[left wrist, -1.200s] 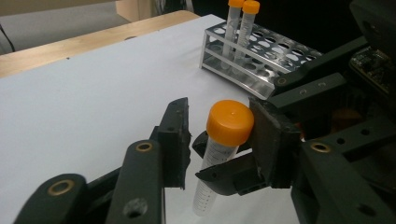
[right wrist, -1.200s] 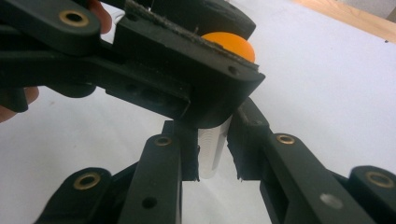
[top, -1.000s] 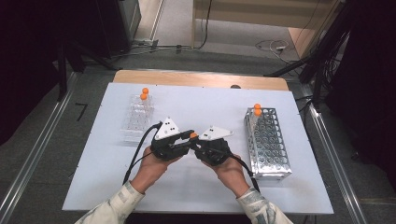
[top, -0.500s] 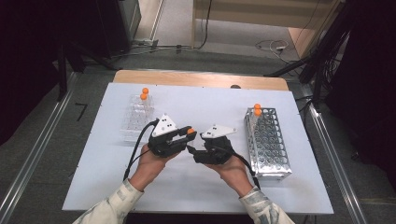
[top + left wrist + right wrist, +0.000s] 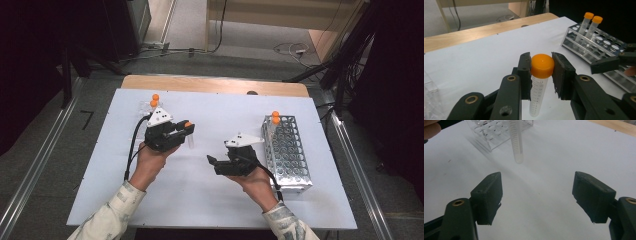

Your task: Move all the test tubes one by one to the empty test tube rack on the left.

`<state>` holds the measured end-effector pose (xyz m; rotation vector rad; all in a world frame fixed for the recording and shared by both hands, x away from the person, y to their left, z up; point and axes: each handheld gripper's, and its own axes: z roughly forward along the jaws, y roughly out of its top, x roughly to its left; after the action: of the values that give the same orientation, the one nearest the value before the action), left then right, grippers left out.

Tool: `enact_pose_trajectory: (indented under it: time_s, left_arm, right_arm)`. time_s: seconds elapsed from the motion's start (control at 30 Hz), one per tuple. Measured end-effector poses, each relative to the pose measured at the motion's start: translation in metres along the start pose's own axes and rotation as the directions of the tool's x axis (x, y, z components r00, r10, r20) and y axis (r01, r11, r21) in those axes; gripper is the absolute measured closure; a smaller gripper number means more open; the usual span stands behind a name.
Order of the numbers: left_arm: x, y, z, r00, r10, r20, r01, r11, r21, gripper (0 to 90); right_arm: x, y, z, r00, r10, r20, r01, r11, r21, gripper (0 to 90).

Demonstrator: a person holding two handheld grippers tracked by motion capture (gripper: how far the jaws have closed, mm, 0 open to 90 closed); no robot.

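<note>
My left gripper (image 5: 541, 72) is shut on the orange cap of a clear graduated tube (image 5: 537, 95), which hangs upright just above the white table. In the high view this left gripper (image 5: 186, 131) sits left of centre with the tube (image 5: 188, 125) at its tip. My right gripper (image 5: 541, 197) has just been opening and stands wide with nothing between its jaws; in the high view the right gripper (image 5: 212, 161) is apart from the tube, to its right. The held tube (image 5: 516, 142) hangs ahead of it.
A metal rack (image 5: 287, 150) with two orange-capped tubes (image 5: 275, 117) stands at the right. A clear plastic rack (image 5: 147, 107) with orange-capped tubes stands behind the left gripper. The white board (image 5: 210, 210) lies on a wooden table whose far edge (image 5: 215, 85) shows.
The grippers met at the centre around the tube. The right jaws have opened and let go; the left gripper has carried the tube away to the left and slightly up.
</note>
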<state>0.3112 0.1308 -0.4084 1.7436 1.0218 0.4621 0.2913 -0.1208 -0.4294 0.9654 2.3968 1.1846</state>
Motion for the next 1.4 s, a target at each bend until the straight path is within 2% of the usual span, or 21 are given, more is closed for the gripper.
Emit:
enact_pose_trajectory:
  time_s: [0.47, 0.87, 1.17, 1.4]
  left_arm:
    - [0.018, 0.011, -0.011, 0.9982, -0.01, -0.059, 0.01, 0.9999, -0.014, 70.1]
    - [0.039, 0.024, -0.024, 0.9918, -0.043, -0.121, 0.037, 0.9981, -0.05, 70.2]
    - [0.061, 0.031, -0.033, 0.9792, -0.067, -0.192, 0.055, 0.9961, -0.069, 70.2]
    - [0.076, 0.035, -0.038, 0.9616, -0.076, -0.264, 0.057, 0.9953, -0.079, 70.2]
  right_arm:
    - [-0.01, -0.003, -0.009, 0.9993, 0.02, 0.031, -0.02, 1.0, -0.006, 16.7]
    - [-0.014, -0.005, -0.012, 0.9988, 0.031, 0.038, -0.031, 0.999, -0.011, 16.6]
    - [-0.015, -0.005, -0.013, 0.9986, 0.036, 0.038, -0.035, 0.999, -0.018, 16.7]
    - [-0.015, -0.005, -0.014, 0.9985, 0.037, 0.041, -0.036, 0.999, -0.021, 16.8]
